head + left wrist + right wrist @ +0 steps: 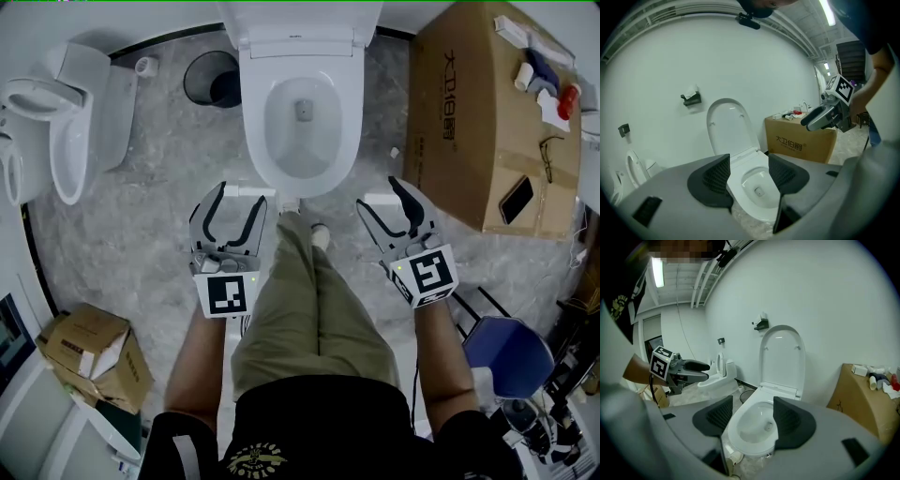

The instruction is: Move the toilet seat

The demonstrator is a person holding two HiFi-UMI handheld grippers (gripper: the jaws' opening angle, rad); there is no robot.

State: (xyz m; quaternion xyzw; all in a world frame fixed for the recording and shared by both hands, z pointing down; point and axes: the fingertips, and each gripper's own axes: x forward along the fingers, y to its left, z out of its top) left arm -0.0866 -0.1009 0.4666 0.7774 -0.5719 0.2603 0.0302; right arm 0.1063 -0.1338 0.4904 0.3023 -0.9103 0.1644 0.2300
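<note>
left gripper point(242, 195) and right gripper point(377, 194) are held with jaws apart, empty. toilet seat point(783, 357) is seen upright, ahead of both, untouched. move judged not yet begun.

Your path to the raised toilet seat point(726, 123) is open over the bowl point(349, 141); the cardboard box point(478, 112) crowds its right, the bin point(211, 80) its left.

White toilet bowl point(349, 112) and white toilet seat point(727, 126); grey veined floor point(150, 234); brown cardboard box point(469, 122) with black print, right; black bin point(211, 80), far left; olive trousers point(309, 309), near.
</note>
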